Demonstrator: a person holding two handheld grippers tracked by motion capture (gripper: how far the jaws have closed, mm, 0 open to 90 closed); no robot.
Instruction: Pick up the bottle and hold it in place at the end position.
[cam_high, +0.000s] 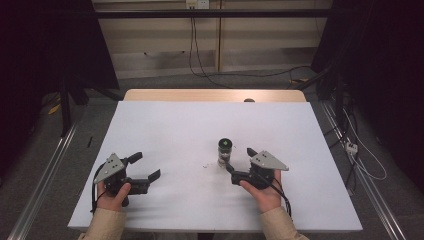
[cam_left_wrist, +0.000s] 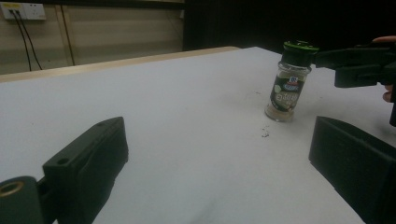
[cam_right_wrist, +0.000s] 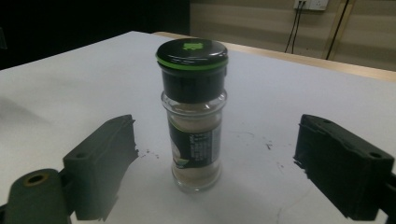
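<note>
Right gripper view: the small clear glass spice jar with a black, green-rimmed cap (cam_right_wrist: 194, 114) stands upright on the white table (cam_right_wrist: 70, 88), between the right gripper (cam_right_wrist: 215, 168)'s wide-apart jaws, untouched. Left gripper (cam_high: 145, 167) sits well apart, jaws spread, nothing between them.

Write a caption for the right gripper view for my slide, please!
Open right gripper jaws on either side of an upright spice jar with a black and green cap, on a white table.

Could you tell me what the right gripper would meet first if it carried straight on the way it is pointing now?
Most likely the spice jar: it stands upright between the open jaws of the right gripper, just ahead, apparently untouched.
</note>
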